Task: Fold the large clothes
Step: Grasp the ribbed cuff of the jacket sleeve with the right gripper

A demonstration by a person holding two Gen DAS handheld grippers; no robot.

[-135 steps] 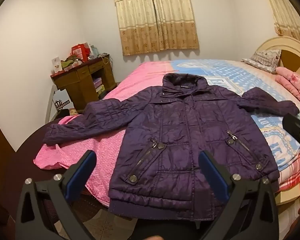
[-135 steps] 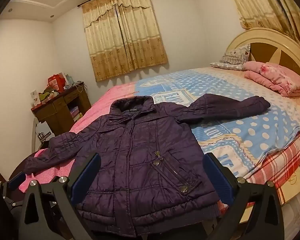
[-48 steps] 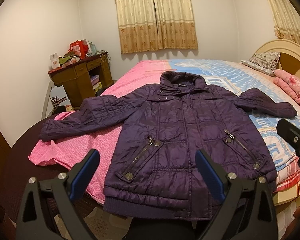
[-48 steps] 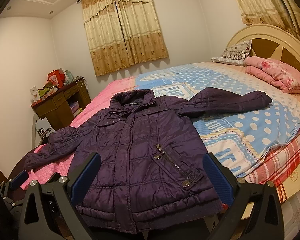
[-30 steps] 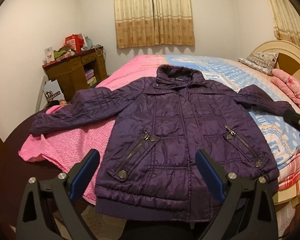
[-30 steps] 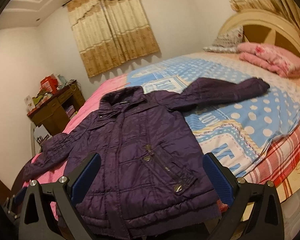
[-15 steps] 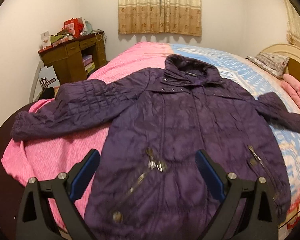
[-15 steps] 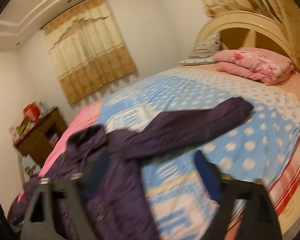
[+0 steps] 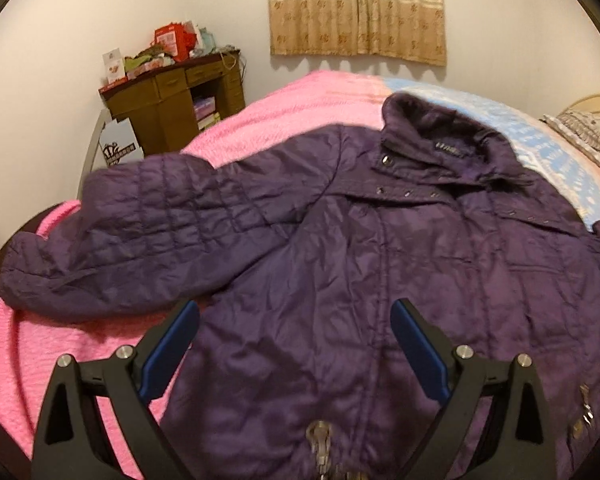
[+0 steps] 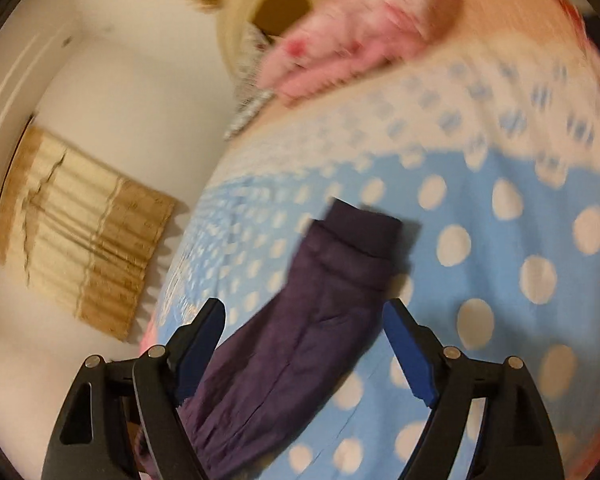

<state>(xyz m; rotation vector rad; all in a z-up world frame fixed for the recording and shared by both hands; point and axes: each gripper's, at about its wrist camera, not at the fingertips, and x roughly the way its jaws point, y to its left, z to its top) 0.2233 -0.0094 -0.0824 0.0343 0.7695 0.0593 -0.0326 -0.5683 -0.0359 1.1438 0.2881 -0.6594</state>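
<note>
With the jacket (image 9: 380,280) flat on the bed (image 10: 500,240), its sleeve (image 10: 300,320) lay between the opening right gripper (image 10: 304,356), which should pinch near the cuff; the left gripper (image 9: 296,348) hung open, empty.

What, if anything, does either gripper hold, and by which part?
Nothing is held. The left gripper stands open above the jacket; the right gripper, jaws opening, straddles its sleeve without pinching.

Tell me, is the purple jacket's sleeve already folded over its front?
No, the sleeve lies stretched out sideways from the jacket onto the pink blanket.
</note>
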